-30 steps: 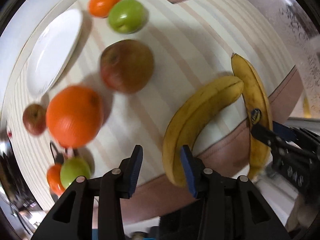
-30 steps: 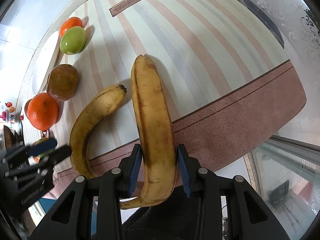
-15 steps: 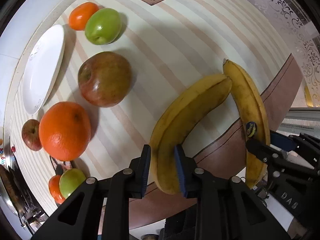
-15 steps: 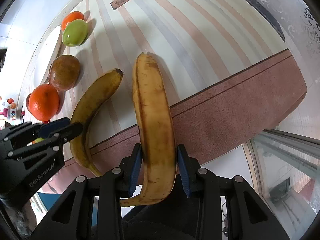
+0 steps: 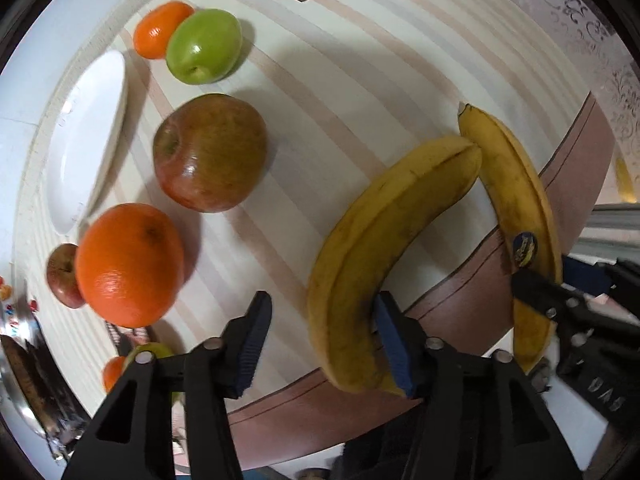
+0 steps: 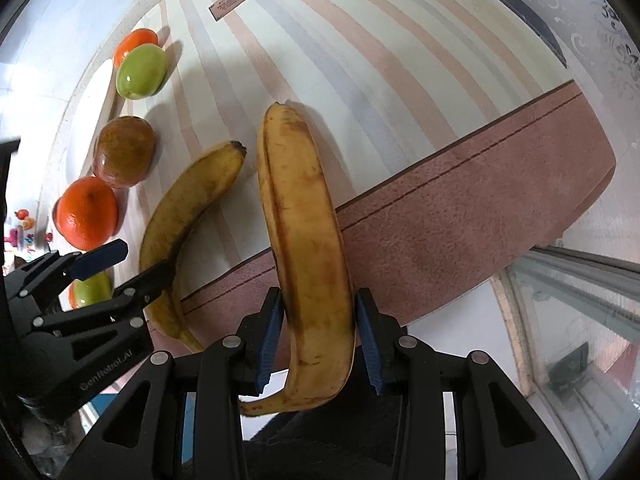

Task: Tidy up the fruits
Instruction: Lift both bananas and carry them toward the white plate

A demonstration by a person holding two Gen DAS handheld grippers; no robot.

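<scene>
— Bright, even light; soft shadows fall to the right of the round orange fruit (image 5: pixel 129 265) and glossy green apple (image 5: pixel 203 45).
— Strong fisheye bending, dark corners, slight edge blur.

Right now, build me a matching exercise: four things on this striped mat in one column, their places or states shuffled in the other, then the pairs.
Things
1. yellow banana with the dark sticker
2. yellow banana without a sticker
3. round green apple
4. white ceramic plate

Places or states
A. right next to the small orange fruit
B. between the fingers of the open left gripper
C. clamped in the right gripper
D. at the far left, beside the red-brown apple

Pairs: 1-C, 2-B, 3-A, 4-D
</scene>
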